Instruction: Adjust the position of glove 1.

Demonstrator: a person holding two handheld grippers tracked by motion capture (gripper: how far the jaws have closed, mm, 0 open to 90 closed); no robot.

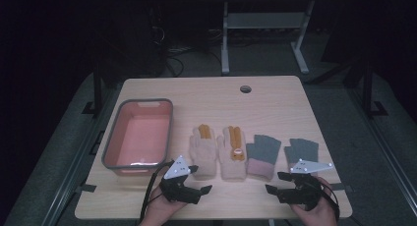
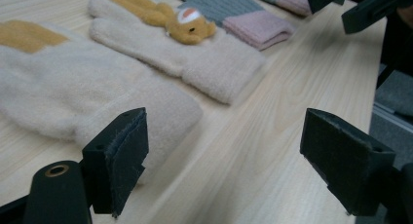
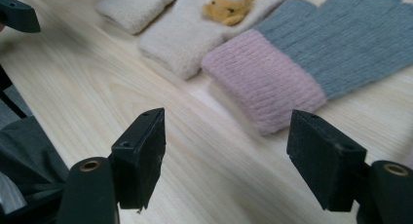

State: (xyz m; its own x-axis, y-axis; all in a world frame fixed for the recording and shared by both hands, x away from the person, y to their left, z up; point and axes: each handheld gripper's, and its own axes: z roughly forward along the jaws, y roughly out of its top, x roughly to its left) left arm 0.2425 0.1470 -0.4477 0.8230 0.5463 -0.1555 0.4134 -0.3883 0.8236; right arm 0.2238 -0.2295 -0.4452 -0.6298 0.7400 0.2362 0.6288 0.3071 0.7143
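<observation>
The cream gloves (image 2: 73,83) look fleecy and soft, the grey gloves (image 3: 350,44) ribbed knit with pink cuffs. The table (image 1: 275,103) is pale matt wood grain; the pink tub (image 1: 140,135) looks like smooth, slightly glossy plastic.

We log one wooden table (image 1: 275,96): pink basin (image 1: 138,132) by its left edge; two cream gloves (image 1: 204,150) and two grey gloves (image 1: 263,152) toward its near edge.

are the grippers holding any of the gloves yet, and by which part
Nothing is held: the left gripper and right gripper are both open over bare table, short of the gloves.
</observation>
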